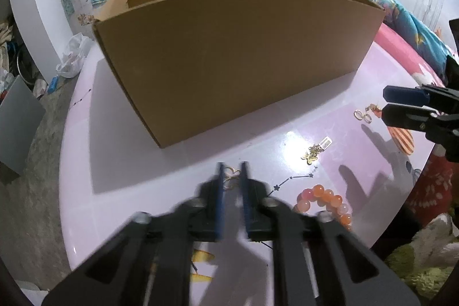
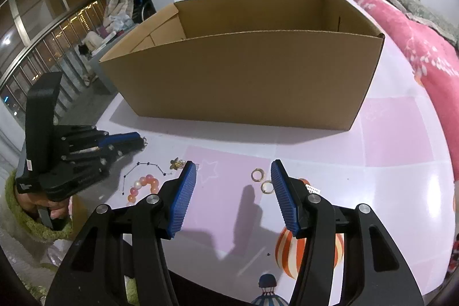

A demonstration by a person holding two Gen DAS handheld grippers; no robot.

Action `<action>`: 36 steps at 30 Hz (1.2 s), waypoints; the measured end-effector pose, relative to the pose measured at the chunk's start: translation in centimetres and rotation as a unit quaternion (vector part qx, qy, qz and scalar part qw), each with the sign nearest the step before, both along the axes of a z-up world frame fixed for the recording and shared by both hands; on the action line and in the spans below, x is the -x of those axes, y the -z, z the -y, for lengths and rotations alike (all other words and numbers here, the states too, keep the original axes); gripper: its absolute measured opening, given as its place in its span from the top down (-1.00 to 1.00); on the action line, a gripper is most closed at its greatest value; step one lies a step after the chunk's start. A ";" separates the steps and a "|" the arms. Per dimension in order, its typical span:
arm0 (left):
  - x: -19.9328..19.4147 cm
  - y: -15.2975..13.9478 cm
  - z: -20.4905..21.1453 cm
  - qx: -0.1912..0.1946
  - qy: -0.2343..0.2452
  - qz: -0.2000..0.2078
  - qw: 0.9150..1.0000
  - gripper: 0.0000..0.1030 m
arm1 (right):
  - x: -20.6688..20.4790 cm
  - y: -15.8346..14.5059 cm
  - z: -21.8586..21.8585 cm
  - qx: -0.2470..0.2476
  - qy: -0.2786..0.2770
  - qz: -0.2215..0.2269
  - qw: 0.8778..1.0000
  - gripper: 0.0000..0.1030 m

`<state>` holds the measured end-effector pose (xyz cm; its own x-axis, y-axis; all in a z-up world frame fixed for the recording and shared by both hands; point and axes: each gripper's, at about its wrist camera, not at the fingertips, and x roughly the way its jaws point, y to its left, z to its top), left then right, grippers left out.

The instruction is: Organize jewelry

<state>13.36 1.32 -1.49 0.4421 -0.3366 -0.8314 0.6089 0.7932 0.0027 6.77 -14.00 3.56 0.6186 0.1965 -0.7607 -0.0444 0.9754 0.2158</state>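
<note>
The left gripper (image 1: pixel 231 171) is pinching together on a thin gold heart-shaped piece (image 1: pixel 231 173) near the cardboard box (image 1: pixel 229 62); the right gripper (image 2: pixel 233 191) is hovering apart beside two gold rings (image 2: pixel 262 180). Pickup seems underway; next calls for lifting it over the box's near wall.

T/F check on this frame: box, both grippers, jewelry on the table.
1. The brown cardboard box stands open-topped. True.
2. The right gripper clamps a gold ring. False: its jaws stand apart; the two gold rings lie on the table.
3. The left gripper has a thin gold heart-shaped piece between its jaws. True.
4. The orange-pink bead bracelet lies inside the box. False: it lies on the pale pink table.
</note>
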 end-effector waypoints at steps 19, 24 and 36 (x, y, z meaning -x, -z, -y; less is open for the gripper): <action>-0.3 0.2 -2.3 0.033 -0.059 -0.037 0.997 0.05 | 1.1 1.7 -1.5 -0.014 -0.015 -0.053 0.998 -0.14; 0.4 0.5 -2.0 0.021 -0.063 -0.024 0.997 -0.50 | 1.1 2.7 -2.0 -0.015 -0.010 -0.070 0.997 -0.25; 0.6 1.4 -1.8 -0.010 -0.074 -0.008 0.997 -0.89 | 1.3 3.0 -1.5 -0.042 -0.011 -0.058 0.997 -0.78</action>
